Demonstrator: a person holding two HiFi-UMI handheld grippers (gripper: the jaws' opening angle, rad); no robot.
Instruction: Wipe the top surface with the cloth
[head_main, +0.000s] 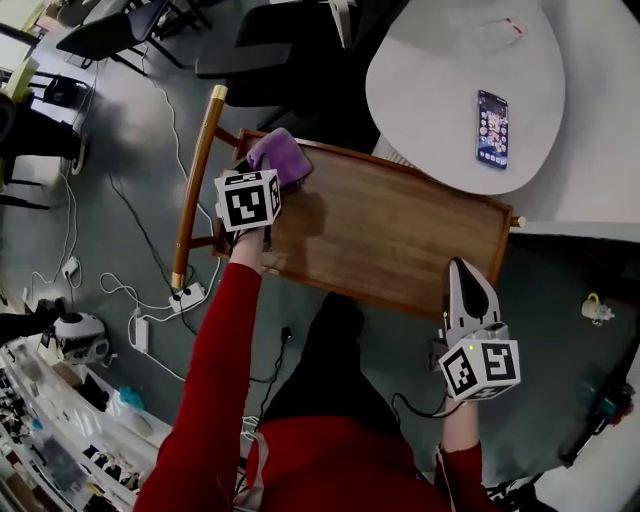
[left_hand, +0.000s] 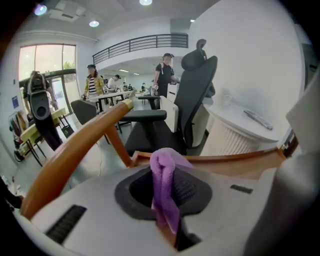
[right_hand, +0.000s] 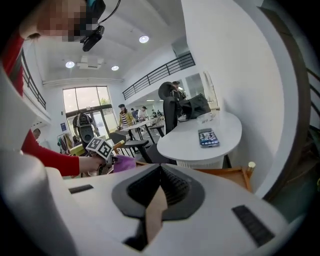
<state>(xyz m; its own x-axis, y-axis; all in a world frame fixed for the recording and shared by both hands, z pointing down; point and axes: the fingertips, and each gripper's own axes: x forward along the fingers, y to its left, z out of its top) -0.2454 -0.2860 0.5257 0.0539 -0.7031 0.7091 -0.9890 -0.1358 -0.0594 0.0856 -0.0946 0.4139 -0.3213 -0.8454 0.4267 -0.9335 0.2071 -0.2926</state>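
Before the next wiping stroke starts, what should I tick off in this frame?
1. Cloth grip: ok. The left gripper has its jaws closed on the purple cloth.
2. Cloth contact: cannot tell. The cloth sits at the far left corner of the wooden top, but the pictures do not show whether it presses down.
3. Wiping path: ok. Nothing else lies on the wooden top.
4. Right gripper: ok. Its jaws are together and empty, at the near right edge.
5. Phone: ok. It lies on the white table, off the wooden top.
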